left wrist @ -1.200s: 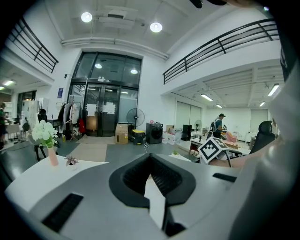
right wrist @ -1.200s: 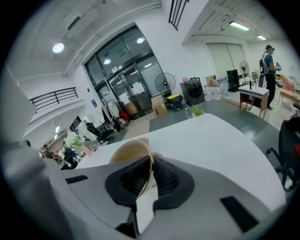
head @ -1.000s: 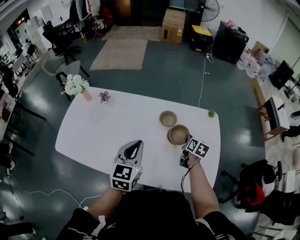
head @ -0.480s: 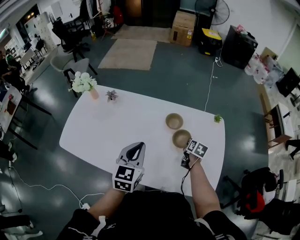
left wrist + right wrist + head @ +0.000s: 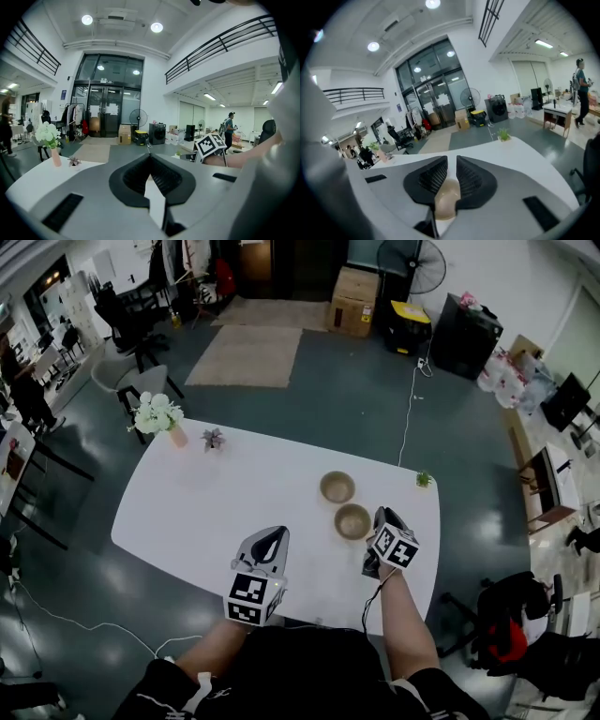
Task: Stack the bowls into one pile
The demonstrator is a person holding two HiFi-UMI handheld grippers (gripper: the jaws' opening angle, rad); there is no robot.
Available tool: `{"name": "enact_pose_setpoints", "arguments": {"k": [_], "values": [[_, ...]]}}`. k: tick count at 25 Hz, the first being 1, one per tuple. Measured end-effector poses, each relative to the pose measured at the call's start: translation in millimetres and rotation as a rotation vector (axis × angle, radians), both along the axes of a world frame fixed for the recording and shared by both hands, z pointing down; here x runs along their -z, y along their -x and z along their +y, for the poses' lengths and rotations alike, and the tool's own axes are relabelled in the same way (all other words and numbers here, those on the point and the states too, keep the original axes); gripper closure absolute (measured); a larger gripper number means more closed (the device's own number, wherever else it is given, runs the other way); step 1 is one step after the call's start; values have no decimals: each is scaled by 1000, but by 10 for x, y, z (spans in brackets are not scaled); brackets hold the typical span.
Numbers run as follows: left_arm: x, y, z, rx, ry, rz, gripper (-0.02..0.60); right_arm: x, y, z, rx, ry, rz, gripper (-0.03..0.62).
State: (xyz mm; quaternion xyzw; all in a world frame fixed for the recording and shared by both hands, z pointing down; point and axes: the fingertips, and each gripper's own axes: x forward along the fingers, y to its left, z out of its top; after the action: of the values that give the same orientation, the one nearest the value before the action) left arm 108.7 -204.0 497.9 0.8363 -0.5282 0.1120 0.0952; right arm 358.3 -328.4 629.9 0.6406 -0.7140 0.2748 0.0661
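Note:
Two tan bowls stand side by side on the white table (image 5: 206, 512), the far bowl (image 5: 337, 487) and the near bowl (image 5: 352, 520), both upright and apart. My right gripper (image 5: 382, 519) hovers just right of the near bowl. In the right gripper view its jaws (image 5: 452, 159) have just been opening; a narrow gap shows, and the near bowl (image 5: 446, 201) lies below them, not pinched. My left gripper (image 5: 269, 542) hangs over the table's near edge, far from both bowls. Its jaws (image 5: 150, 155) meet at the tips with nothing between them.
A vase of white flowers (image 5: 155, 413) and a small potted plant (image 5: 213, 438) stand at the table's far left. A tiny green plant (image 5: 424, 479) sits at the far right corner. The table's right edge lies close to my right gripper.
My right gripper has come off the near bowl's rim, risen a little and parted its jaws. The bowl stays on the table. The left gripper has kept still.

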Motion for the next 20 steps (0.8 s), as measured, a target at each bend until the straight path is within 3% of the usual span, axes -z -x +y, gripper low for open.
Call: {"name": "enact_pose_setpoints", "arguments": {"k": [6,10,13,20], "values": [[123,-186,-81,-22,-29,28,569,1180,71,289,59,-357,137,573],[212,-330,-165,-52,-55,35,569,1726,103,565,55,-520,190,579],[254,-450,-207,-74,-69,34,569,1853,102,742,57,-559,207,579],[326,-648,-245,-99,-81,31,569,1763,41,901,54,-539,192,579]]}}
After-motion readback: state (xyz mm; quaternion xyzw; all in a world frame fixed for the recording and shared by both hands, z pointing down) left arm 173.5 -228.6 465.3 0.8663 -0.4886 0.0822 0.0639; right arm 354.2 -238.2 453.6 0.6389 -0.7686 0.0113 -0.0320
